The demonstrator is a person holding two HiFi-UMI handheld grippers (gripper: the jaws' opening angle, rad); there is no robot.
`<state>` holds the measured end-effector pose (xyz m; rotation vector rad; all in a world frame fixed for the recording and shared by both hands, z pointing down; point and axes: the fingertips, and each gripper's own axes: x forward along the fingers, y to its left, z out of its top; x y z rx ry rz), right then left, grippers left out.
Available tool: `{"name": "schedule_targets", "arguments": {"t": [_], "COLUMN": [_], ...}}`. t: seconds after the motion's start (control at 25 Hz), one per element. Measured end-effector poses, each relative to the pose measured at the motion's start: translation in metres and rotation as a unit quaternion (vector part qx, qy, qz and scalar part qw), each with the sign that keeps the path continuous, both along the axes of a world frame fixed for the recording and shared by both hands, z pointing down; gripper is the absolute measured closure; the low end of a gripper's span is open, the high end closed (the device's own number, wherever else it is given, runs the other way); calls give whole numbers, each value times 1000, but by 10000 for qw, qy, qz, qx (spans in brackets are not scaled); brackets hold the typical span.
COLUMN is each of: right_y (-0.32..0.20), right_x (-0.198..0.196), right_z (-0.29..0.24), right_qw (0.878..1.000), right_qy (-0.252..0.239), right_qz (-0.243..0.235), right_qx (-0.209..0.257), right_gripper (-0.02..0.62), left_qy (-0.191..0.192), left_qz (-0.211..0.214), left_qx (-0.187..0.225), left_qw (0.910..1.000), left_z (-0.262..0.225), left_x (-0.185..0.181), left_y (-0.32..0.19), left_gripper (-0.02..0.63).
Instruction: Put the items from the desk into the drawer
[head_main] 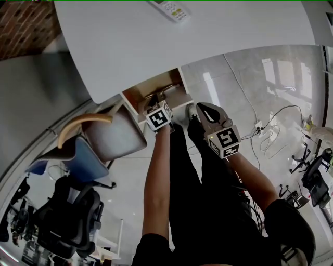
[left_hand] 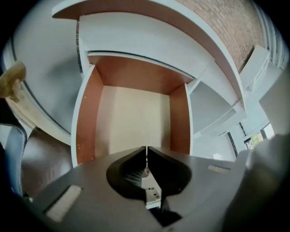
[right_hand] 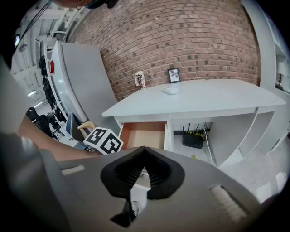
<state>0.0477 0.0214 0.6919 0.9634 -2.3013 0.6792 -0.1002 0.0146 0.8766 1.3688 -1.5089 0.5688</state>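
Both claws are seen closed with nothing between the jaws: the left gripper (left_hand: 146, 153) is held pointing down into the open drawer (left_hand: 131, 118), and the right gripper (right_hand: 144, 153) is held further back, aimed toward the front of the desk (right_hand: 213, 102). The drawer stands pulled out from under the desktop, so that step can be judged done. Its pale floor is shown bare as far as can be seen; the nearest strip is hidden behind the left gripper's body. Nothing from the desk appears to have been put in yet. A remote control (head_main: 171, 9) is seen lying on the desktop, well away from the drawer, and a small jar (right_hand: 140, 79) and a framed picture (right_hand: 173, 75) are seen standing at the back of the desktop, by the brick wall (right_hand: 181, 41). All of the carrying is therefore judged to be left, and the drawer may have to be shut at the end.
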Motion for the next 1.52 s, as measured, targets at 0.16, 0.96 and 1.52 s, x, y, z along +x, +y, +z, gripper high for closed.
{"name": "schedule_targets", "arguments": {"t": [0.16, 0.96, 1.52], "right_y": [-2, -6, 4], "right_x": [-4, 11, 24], "right_z": [-27, -189, -324], "right_qw": [9999, 9952, 9764], "right_qy": [-65, -475, -977], "right_qz": [-7, 302, 398], "right_qx": [99, 802, 1886], "right_gripper": [592, 592, 592], "left_qy": [109, -124, -471], "left_qz": [-198, 458, 816], "left_qx": [297, 2685, 4899], "left_qw": [9993, 9621, 8667], "left_z": [-42, -327, -568], "left_x": [-1, 6, 29], "left_y": [4, 8, 59], "left_gripper": [592, 592, 592]}}
